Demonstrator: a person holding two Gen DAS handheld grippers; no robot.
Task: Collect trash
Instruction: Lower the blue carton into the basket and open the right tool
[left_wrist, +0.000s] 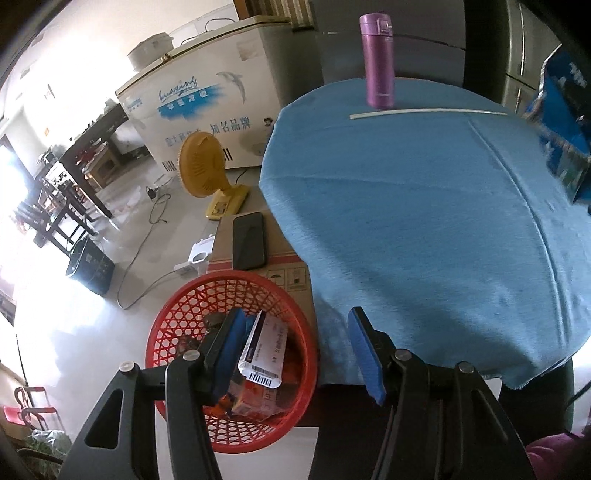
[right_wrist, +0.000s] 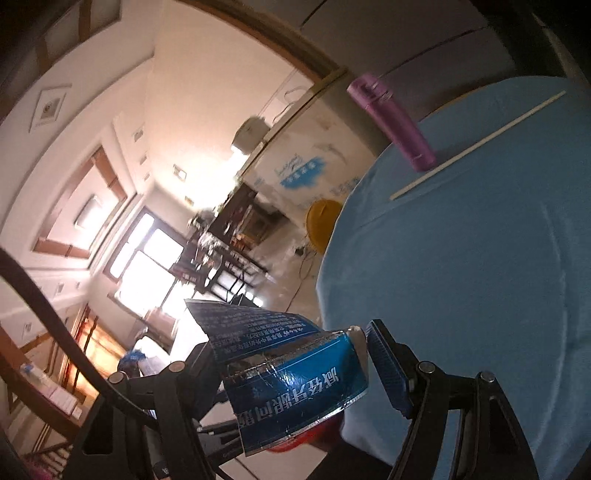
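Observation:
My left gripper is open and empty, hovering over the right side of a red mesh basket on the floor. The basket holds a white box with a barcode and other wrappers. My right gripper is shut on a crumpled blue and silver carton, held in the air by the left edge of the blue-clothed round table. That carton also shows at the right edge of the left wrist view. A white straw lies on the table.
A purple flask stands at the table's far edge, by the straw. A cardboard box with a black phone on it sits between basket and table. A yellow fan, cables and a white freezer are on the floor beyond.

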